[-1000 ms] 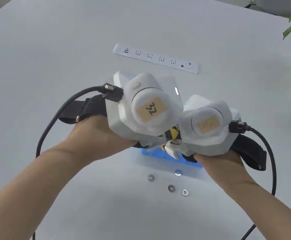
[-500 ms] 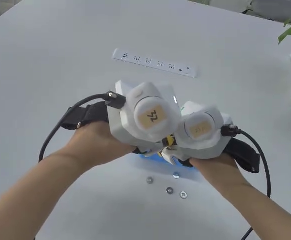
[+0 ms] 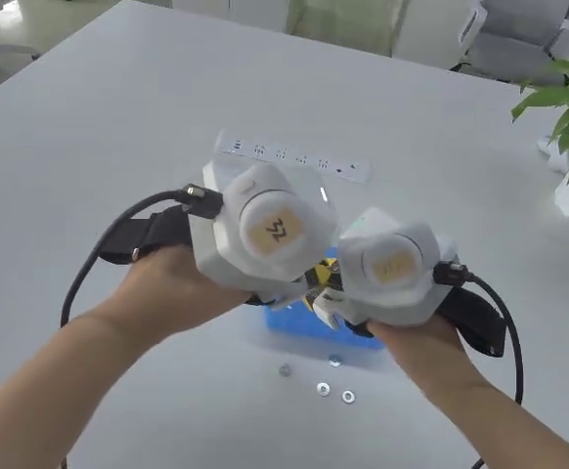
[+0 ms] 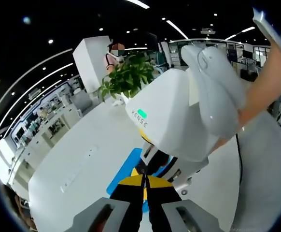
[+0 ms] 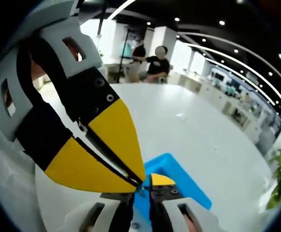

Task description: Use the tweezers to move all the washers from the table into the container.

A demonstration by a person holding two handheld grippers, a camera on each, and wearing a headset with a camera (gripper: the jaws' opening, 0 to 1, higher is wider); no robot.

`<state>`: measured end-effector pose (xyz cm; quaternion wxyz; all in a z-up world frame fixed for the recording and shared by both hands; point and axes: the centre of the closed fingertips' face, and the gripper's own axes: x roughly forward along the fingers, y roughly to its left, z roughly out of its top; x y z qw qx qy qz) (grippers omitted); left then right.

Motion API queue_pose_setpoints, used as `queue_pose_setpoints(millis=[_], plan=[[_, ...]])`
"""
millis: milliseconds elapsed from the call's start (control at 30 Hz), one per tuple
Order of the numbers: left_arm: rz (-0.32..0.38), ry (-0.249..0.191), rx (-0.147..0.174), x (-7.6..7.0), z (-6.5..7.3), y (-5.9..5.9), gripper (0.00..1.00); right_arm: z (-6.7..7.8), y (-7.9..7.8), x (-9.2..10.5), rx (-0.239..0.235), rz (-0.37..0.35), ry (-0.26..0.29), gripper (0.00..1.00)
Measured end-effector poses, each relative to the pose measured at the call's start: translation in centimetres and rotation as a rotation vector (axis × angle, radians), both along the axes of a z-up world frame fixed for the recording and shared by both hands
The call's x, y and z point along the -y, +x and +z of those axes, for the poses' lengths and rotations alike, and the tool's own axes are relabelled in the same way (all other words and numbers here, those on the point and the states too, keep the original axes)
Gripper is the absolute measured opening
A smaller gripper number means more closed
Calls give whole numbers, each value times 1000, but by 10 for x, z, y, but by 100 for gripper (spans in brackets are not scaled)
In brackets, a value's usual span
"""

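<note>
My left gripper and right gripper meet tip to tip just above the blue container. In the right gripper view the left gripper's yellow fingers press together on a thin dark strip, seemingly the tweezers, which ends at my right gripper. The right jaws stand close together, their tips partly hidden behind the left fingers. The left gripper shows its yellow tips touching. Several washers lie on the table in front of the container.
A white power strip lies behind the grippers. A potted plant stands at the right edge of the white table. Black cables trail from both grippers. People stand far off in the room.
The grippers stay pressed together over the blue container; more of it shows now. The headset has tilted up, shifting the whole picture. The washers lie as before.
</note>
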<state>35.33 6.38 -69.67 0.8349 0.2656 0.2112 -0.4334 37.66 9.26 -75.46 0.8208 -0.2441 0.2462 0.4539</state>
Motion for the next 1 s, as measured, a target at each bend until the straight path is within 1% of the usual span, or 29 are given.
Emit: queue_pose_setpoints(millis=[33, 133, 167, 200, 267, 433, 600, 667, 733, 800, 933, 1000], plan=[[3, -12, 5, 0, 5, -4, 0, 3, -1, 0, 3, -6, 11, 7], [8, -26, 15, -1, 15, -14, 0, 13, -8, 1, 9, -22, 39, 9], [9, -30, 16, -1, 17, -16, 0, 16, -11, 2, 10, -24, 46, 9], [11, -44, 13, -1, 21, -20, 0, 18, -14, 2, 12, -24, 50, 9], [11, -62, 14, -1, 26, -27, 0, 23, -20, 2, 31, -21, 56, 9], [2, -81, 10, -2, 31, -40, 0, 28, -34, 3, 45, -17, 66, 9], [-12, -56, 15, -3, 28, -53, 0, 25, -45, 1, 29, -22, 84, 11], [-16, -30, 20, -5, 25, -56, 0, 23, -49, 1, 20, -28, 94, 12], [-18, -12, 16, -7, 22, -58, 0, 20, -52, 1, 4, -32, 104, 13], [-17, -6, 12, -8, 19, -59, 0, 18, -56, 0, -13, -35, 117, 12], [-15, -9, -14, -9, 10, -62, 0, 9, -65, 0, -34, -27, 103, 10], [-17, -3, -21, -9, 5, -64, 0, 5, -67, 0, -44, -26, 99, 9]])
